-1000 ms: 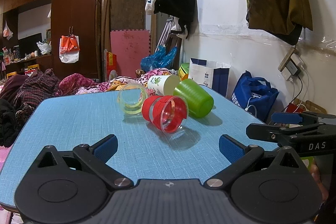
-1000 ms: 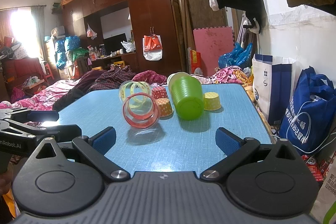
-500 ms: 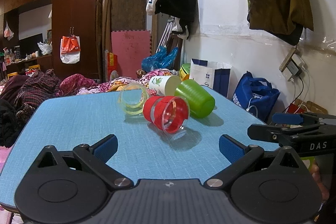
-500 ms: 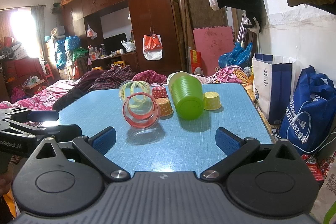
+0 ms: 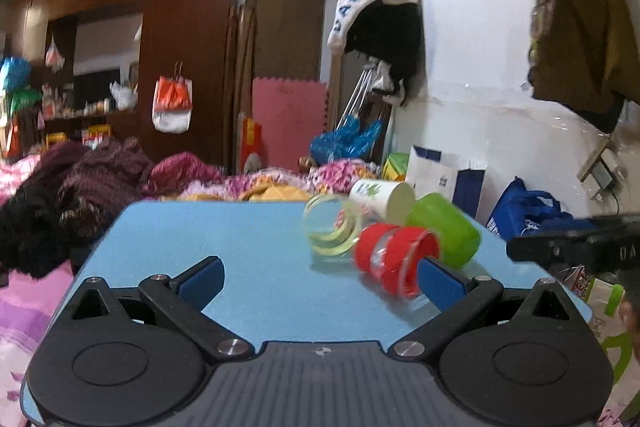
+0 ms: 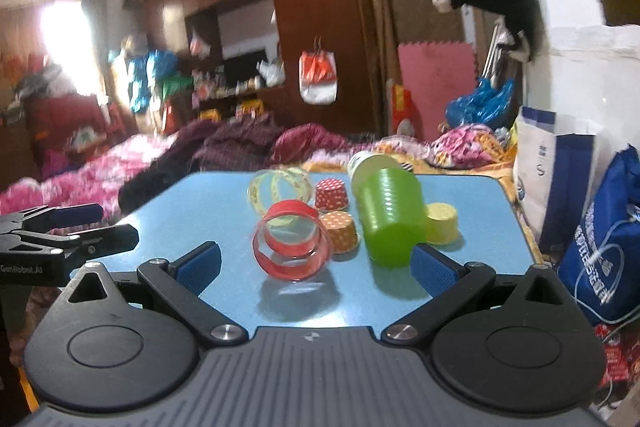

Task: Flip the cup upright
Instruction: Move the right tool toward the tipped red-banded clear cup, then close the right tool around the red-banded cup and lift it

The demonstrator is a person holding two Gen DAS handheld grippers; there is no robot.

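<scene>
The red-banded clear cup (image 6: 294, 241) lies on its side on your blue tabletop (image 6: 224, 203), just beside the green cup (image 6: 390, 217); your left tongs (image 5: 318, 281) and right tongs (image 6: 316, 267) gape wide, holding nothing.

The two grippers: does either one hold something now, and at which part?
Nothing is held. The left gripper and right gripper are both open, short of the red-banded cup lying on the table.

Red-banded clear cup (image 6: 294, 241), green cup (image 6: 390, 215)
</scene>
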